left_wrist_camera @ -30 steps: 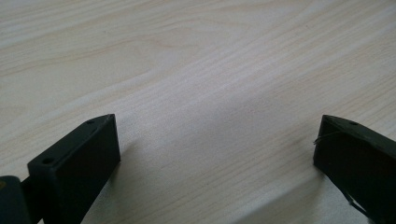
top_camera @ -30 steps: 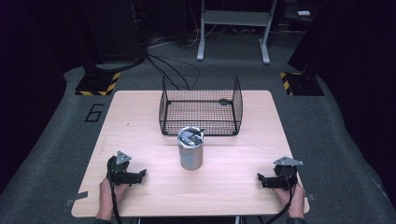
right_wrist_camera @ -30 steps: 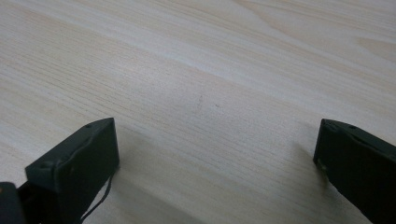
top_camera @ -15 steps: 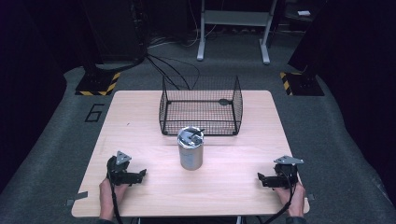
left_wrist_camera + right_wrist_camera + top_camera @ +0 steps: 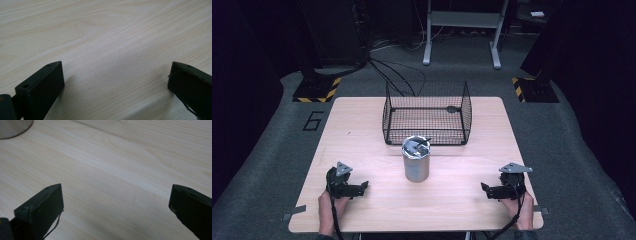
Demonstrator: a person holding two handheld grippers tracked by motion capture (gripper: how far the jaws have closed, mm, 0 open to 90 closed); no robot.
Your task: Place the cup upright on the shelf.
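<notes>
A person rests two hand-held grippers on a pale wooden table [image 5: 362,130], one at each near corner, with a metal can [image 5: 416,159] standing upright between them and well apart from both. The left gripper [image 5: 362,187] lies flat on the wood with its jaws spread wide and nothing between them; the left gripper view shows bare grain from one black jaw to the other. The right gripper [image 5: 484,189] sits the same way, jaws wide and empty, and its own view catches the base of the can at the top left corner, some way ahead. The can is open at the top and holds something small and greyish (too blurred to name). Just behind it stands a black wire basket [image 5: 427,116], open on its near side; a small dark thing lies toward its back right, too small to identify.

As far as the scene tells, the work has not begun: the can is untouched, neither gripper reaches toward it, and both hands lie low at the table's near edge. Judging by the layout, everything is left to do, starting with an approach to the can, whether to lift it or to take out what it holds.
</notes>
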